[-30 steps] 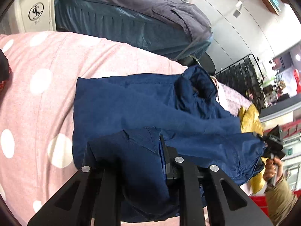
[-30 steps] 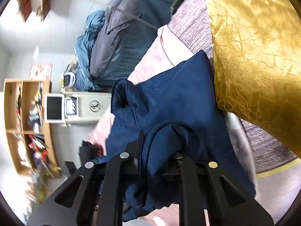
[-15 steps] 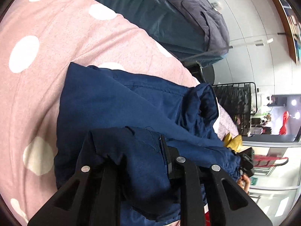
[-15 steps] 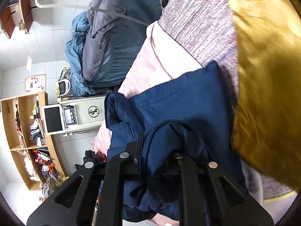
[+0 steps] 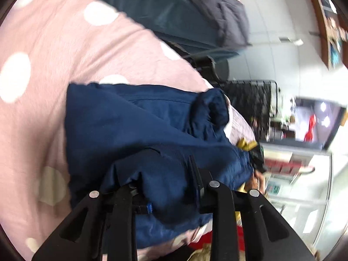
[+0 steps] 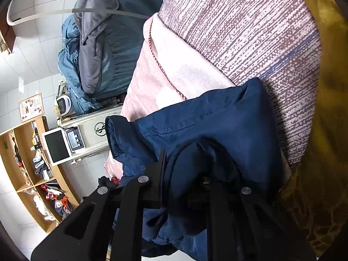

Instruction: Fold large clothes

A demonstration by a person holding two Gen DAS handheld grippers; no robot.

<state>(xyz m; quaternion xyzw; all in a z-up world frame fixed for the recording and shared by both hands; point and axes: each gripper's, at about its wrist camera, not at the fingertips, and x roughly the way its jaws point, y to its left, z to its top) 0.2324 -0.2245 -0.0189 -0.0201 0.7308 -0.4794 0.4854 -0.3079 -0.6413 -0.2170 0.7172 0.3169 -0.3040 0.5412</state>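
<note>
On the pink dotted blanket (image 5: 54, 50) lies the navy garment (image 5: 139, 117), folded over on itself, its collar (image 5: 214, 108) bunched at the far edge. The left gripper (image 5: 165, 178) has a fold of the navy cloth between its jaws, which are opening — the cloth is still draped over them. The right gripper (image 6: 184, 167) is clamped on another bunched fold. By the wall a wooden shelf (image 6: 26, 174) holds small clothes and clutter — too small to sort. Beside the garment lie a striped mauve cover (image 6: 239, 32) and a gold cloth (image 6: 326, 130); a grey and teal heap (image 6: 102, 50) lies beyond. A black wire rack (image 5: 248, 100) stands past the blanket's edge.
</note>
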